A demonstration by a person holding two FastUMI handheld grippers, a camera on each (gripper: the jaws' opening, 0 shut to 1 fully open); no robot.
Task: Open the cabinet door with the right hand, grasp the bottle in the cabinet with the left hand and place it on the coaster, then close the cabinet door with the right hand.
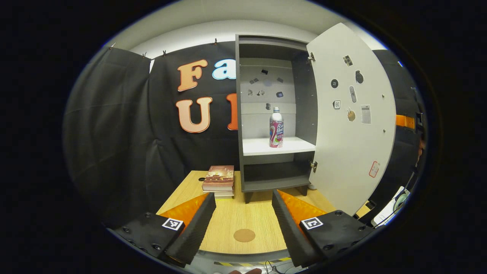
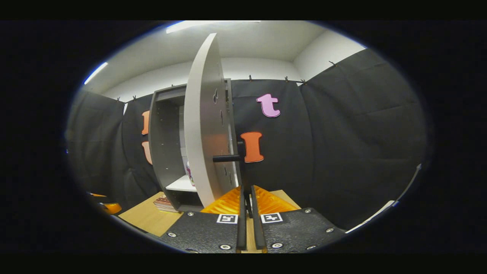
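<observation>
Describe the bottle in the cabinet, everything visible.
The bottle stands upright on the cabinet's white shelf, toward its right side. It has a slim body with a pink, white and red wrapper, a narrower silvery neck and a pale cap. Nothing touches it but the shelf. The door is swung open; in the right gripper view the door's edge hides most of the bottle.

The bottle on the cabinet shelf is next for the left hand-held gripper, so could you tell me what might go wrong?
1. The bottle is tall and narrow; a nudge from the open left hand-held gripper might topple it.
2. The open cabinet door stands right beside the reach path and might get bumped.
</observation>
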